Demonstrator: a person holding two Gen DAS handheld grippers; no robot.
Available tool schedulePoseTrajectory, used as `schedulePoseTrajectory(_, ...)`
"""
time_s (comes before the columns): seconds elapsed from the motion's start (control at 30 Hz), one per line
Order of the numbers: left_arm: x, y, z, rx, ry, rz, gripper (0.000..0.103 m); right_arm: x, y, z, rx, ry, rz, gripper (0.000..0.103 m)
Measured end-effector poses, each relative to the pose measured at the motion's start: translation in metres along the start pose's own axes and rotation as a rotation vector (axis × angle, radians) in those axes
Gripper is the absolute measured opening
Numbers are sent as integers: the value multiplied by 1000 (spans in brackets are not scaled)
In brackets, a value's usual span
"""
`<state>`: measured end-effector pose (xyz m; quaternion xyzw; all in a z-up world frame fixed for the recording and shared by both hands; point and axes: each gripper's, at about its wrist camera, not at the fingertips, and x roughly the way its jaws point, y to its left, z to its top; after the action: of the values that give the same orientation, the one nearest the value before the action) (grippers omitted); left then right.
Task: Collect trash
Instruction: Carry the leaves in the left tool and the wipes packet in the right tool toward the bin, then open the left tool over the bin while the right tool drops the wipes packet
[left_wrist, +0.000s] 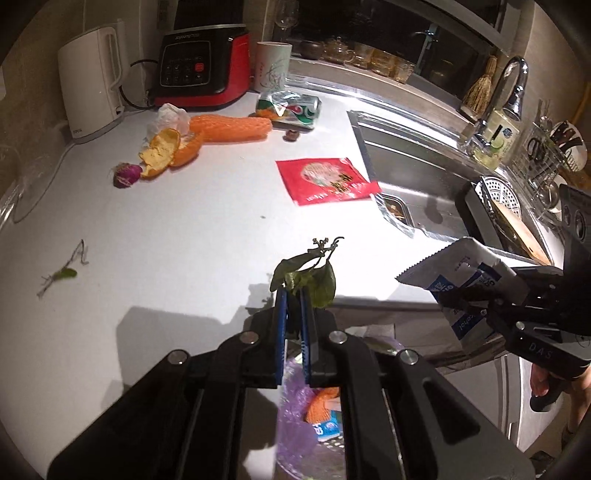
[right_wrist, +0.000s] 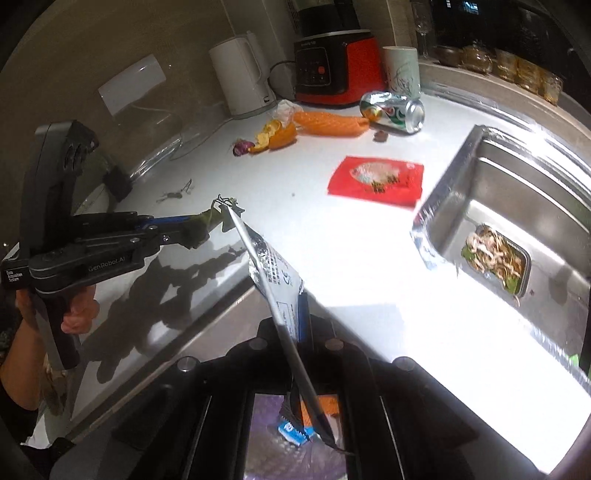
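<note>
My left gripper (left_wrist: 293, 295) is shut on a sprig of green leaves (left_wrist: 314, 278), held just past the counter's front edge above a purple-lined bin (left_wrist: 295, 417). It shows in the right wrist view (right_wrist: 207, 225) too. My right gripper (right_wrist: 295, 314) is shut on a white and blue foil wrapper (right_wrist: 275, 266), also seen in the left wrist view (left_wrist: 461, 273), over the same bin (right_wrist: 273, 417). On the white counter (left_wrist: 184, 229) lie a red packet (left_wrist: 327, 179), a crushed can (left_wrist: 290, 107), orange foam netting (left_wrist: 231, 127), orange peel (left_wrist: 166, 151), a purple bud (left_wrist: 127, 175) and a small green stem (left_wrist: 62, 273).
A white kettle (left_wrist: 92, 81), a red blender base (left_wrist: 205, 66) and a cup (left_wrist: 271, 66) stand at the back. A steel sink (right_wrist: 517, 206) with a food tray (right_wrist: 495, 258) is at the right, with a tap (left_wrist: 511, 85) and dish rack (left_wrist: 543, 155).
</note>
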<state>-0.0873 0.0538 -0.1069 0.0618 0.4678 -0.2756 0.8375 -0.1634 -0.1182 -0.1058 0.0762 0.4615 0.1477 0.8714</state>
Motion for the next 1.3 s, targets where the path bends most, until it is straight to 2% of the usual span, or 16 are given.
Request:
schedulePoseTrajectory(0.2, -10, -51, -53, -7, 42, 4, 7, -25, -9, -65, 24, 46, 15, 3)
schedulePoseTrajectory(0.33, -7, -75, -89, -17, 92, 18, 7, -34, -11, -91, 20, 67, 26, 3)
schedulePoseTrajectory(0.57, 11, -94, -131, -40, 153, 48, 7, -44, -10, -108, -11, 86, 31, 3)
schedulePoseTrajectory(0.8, 23, -95, -144, -60, 180, 64, 7, -47, -6, -110, -29, 86, 31, 3)
schedulePoseTrajectory(0.83, 24, -95, -145, -63, 191, 63, 10, -48, -5, -110, -29, 87, 30, 3)
schedulePoseTrajectory(0.9, 28, -96, -146, -58, 204, 61, 23, -47, -4, -110, -31, 89, 30, 3)
schedulePoseTrajectory(0.93, 28, -96, -146, -54, 202, 74, 39, -46, -4, -110, -32, 90, 31, 3)
schedulePoseTrajectory(0.97, 27, -96, -146, -47, 191, 89, 49, -46, -3, -110, -32, 91, 32, 3)
schedulePoseTrajectory(1.03, 25, -98, -145, -42, 177, 104, 54, -45, -3, -109, -35, 88, 32, 3)
schedulePoseTrajectory(1.23, 24, -95, -140, -37, 184, 96, 56, -43, -2, -108, -35, 91, 36, 3)
schedulePoseTrajectory(1.3, 20, -95, -138, -28, 179, 101, 61, -41, -2, -108, -37, 94, 38, 3)
